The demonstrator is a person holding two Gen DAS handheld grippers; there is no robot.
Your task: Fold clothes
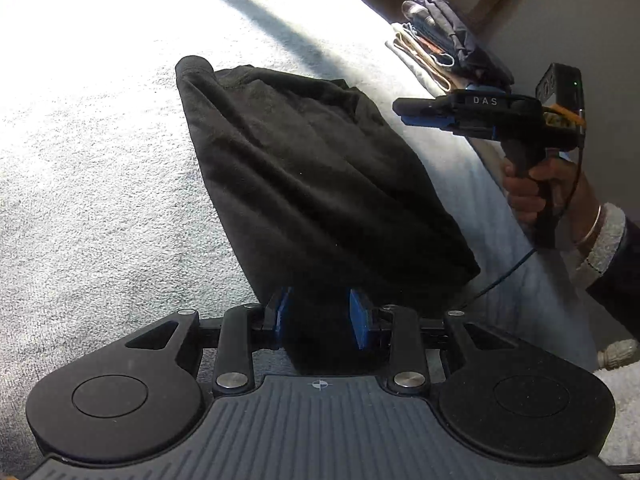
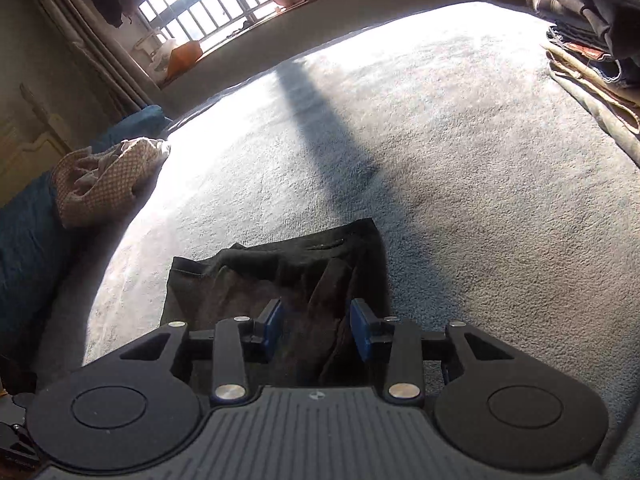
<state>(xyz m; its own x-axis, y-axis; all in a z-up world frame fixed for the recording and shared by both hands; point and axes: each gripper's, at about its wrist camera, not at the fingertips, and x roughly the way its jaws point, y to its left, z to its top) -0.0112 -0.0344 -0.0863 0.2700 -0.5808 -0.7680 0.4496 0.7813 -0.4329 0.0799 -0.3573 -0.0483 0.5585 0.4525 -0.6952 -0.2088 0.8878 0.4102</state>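
I see plenty of open blanket [image 2: 460,152] ahead from 11 to 1 o'clock; a clothes stack [image 2: 592,32] sits at its edge at 2 o'clock. The black garment [image 1: 312,184] lies folded and rumpled on the blanket. My left gripper [image 1: 320,316] has cloth between its pads; whether it pinches, I cannot tell. My right gripper [image 2: 318,328] hangs over the garment, jaws parted, empty.

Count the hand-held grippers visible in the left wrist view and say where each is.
2. The left hand-held gripper sits at the bottom edge, its blue pads either side of the black garment. The right hand-held gripper is at the right, above the bed edge, held by a hand.
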